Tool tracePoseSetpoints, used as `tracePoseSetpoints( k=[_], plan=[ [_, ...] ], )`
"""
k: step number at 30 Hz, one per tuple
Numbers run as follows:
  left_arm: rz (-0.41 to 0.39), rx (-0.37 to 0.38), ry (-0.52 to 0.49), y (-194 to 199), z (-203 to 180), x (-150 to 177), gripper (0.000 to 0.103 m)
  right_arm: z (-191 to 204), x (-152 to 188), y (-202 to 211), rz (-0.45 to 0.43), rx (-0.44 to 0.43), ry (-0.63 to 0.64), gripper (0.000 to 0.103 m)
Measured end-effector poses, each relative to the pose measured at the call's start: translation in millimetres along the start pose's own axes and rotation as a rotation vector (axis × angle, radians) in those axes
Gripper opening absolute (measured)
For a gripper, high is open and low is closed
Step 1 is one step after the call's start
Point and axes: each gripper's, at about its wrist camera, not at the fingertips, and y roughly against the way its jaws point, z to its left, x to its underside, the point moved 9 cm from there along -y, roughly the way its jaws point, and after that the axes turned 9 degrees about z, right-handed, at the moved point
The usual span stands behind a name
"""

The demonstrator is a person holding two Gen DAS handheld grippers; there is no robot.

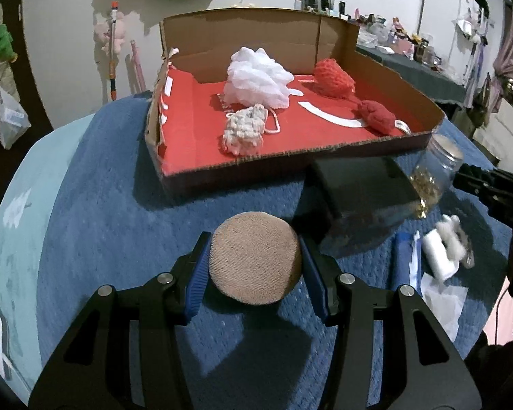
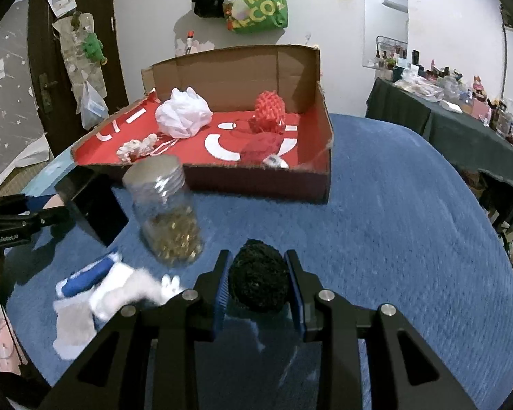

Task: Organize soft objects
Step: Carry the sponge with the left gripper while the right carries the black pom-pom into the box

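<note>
**Both claws loaded, box ahead**

The left claw (image 1: 254, 266) pinches a round tan pad (image 1: 255, 258) between its blue fingers (image 1: 199, 275), held above the blue surface (image 1: 95, 205). The right claw (image 2: 259, 282) pinches a black ball (image 2: 259, 280) the same way.

Ahead of both stands an open cardboard box (image 1: 376, 143) with a red floor. In it lie a white pouf (image 1: 258, 77), a pale knitted piece (image 1: 244, 130) in front of the pouf, a red netted ball (image 1: 333, 78) near the back wall and a dark red bundle (image 1: 376, 116) by the front edge.

Outside the box, just in front of it, are a black block (image 1: 359, 188), a clear jar (image 2: 167, 212) with gold bits inside, and a blurred heap of white and blue things (image 2: 99, 287).
</note>
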Motion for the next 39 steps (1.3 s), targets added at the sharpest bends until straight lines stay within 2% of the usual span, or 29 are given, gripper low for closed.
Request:
tracePoseSetpoints(
  k=[8, 18, 27, 33, 39],
  plan=[
    [0.001, 0.037, -0.035, -1, 2, -21, 0.048, -1, -28, -11, 0.014, -0.009, 0.038, 0.033],
    [-0.015, 0.080, -0.074, 6, -2, -47, 0.048, 4, -60, -12, 0.001, -0.093, 0.052, 0.033],
    [-0.019, 0.127, -0.140, -2, -23, -89, 0.048, 13, -100, -24, 0.005, -0.162, 0.086, 0.033],
    [0.041, 0.182, -0.200, -32, -47, -114, 0.048, 27, -125, -44, 0.043, -0.211, 0.140, 0.033],
    [0.120, 0.187, -0.252, -65, -62, -125, 0.048, 45, -137, -79, 0.127, -0.234, 0.223, 0.033]
  ],
)
